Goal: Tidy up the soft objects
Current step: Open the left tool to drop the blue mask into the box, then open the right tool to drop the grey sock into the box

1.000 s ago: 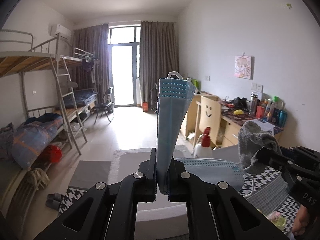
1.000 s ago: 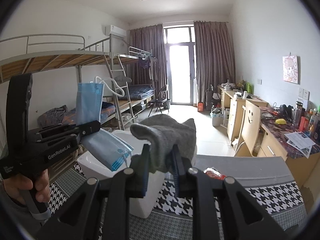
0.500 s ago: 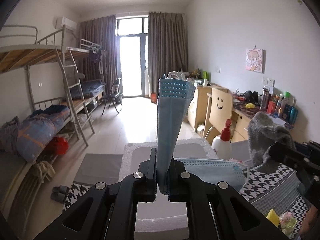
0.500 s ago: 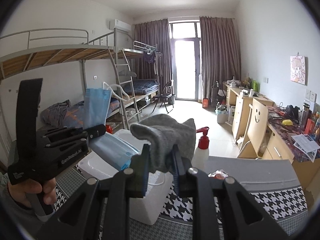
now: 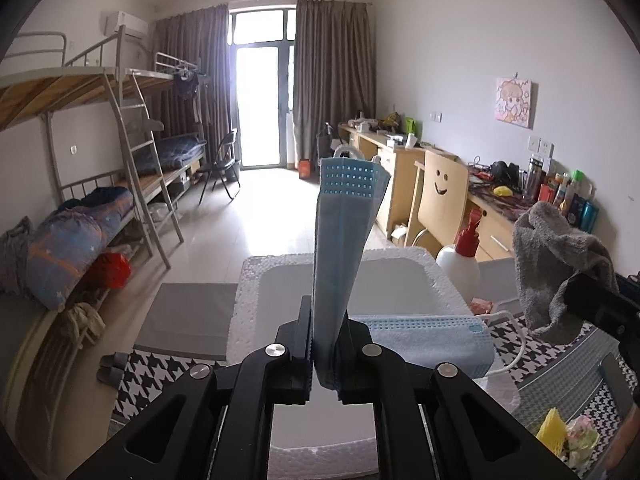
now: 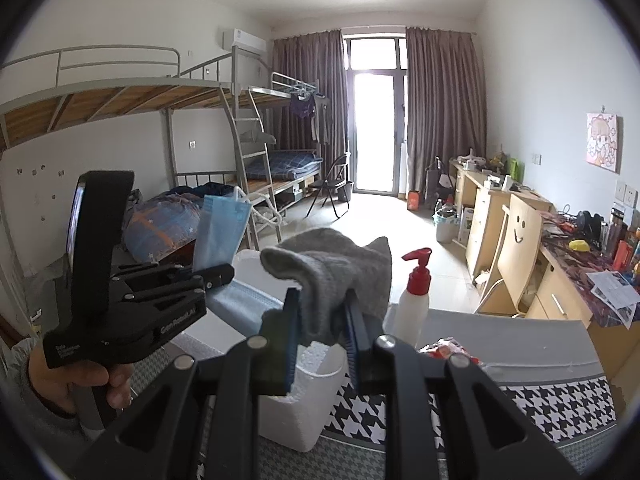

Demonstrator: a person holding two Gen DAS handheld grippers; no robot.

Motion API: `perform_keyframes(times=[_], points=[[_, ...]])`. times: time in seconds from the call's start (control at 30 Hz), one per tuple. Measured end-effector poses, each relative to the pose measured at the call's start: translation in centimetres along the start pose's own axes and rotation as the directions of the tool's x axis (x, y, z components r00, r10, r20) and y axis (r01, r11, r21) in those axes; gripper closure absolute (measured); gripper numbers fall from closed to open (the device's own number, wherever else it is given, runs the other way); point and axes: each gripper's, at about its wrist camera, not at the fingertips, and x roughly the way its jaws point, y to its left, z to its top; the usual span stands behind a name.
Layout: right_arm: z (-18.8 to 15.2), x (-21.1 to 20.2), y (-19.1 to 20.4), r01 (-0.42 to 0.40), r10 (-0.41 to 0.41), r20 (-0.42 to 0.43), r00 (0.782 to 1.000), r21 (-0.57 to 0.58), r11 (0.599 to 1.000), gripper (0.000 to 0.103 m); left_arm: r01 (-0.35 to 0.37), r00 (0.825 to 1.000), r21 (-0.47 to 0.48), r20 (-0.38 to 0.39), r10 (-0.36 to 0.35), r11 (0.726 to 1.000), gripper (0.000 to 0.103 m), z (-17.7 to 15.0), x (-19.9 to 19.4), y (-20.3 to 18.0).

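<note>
My left gripper [image 5: 323, 354] is shut on a blue face mask [image 5: 344, 240] that stands upright from its jaws, above a white foam box [image 5: 340, 280]. A second blue mask [image 5: 428, 340] lies across the box's right rim. My right gripper [image 6: 320, 320] is shut on a grey sock [image 6: 332, 272] and holds it above the box's corner [image 6: 304, 400]. In the right wrist view the left gripper [image 6: 216, 274] with its mask [image 6: 218, 236] is at the left. In the left wrist view the sock [image 5: 556, 264] hangs at the right.
A white pump bottle with a red top [image 6: 414, 300] stands behind the box on a houndstooth cloth [image 6: 540, 404]. Small red items [image 6: 448, 350] lie by it. A yellow item and crumpled wrapper [image 5: 568, 436] lie at the right. Bunk beds stand left, desks right.
Both grippers have tilted downward while keeping their holds, so more of the foam box and the pump bottle show. The mask and sock have not shifted in the jaws.
</note>
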Motion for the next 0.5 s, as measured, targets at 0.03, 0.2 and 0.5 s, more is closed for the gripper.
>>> perform_keyframes(times=[0.03,0.2,0.5], points=[[0.0,0.0,0.0,-0.001,0.001,-0.001,1.000,-0.001,1.000,0.079,0.003,1.000,0.005,-0.010,-0.003,1.000,0.082,0.0,0.2,-0.1],[0.1,0.6,0.2,-0.002,0.002,-0.011,1.000,0.005,1.000,0.079,-0.039,0.999,0.000,0.008,0.039,0.999,0.032,-0.5,0.0,0.4],[0.3,1.5,0.6,-0.032,0.032,-0.035,0.999,0.004,0.999,0.079,-0.091,0.992,-0.036,0.082,0.094,0.995,0.007,-0.4,-2.3,1.6]])
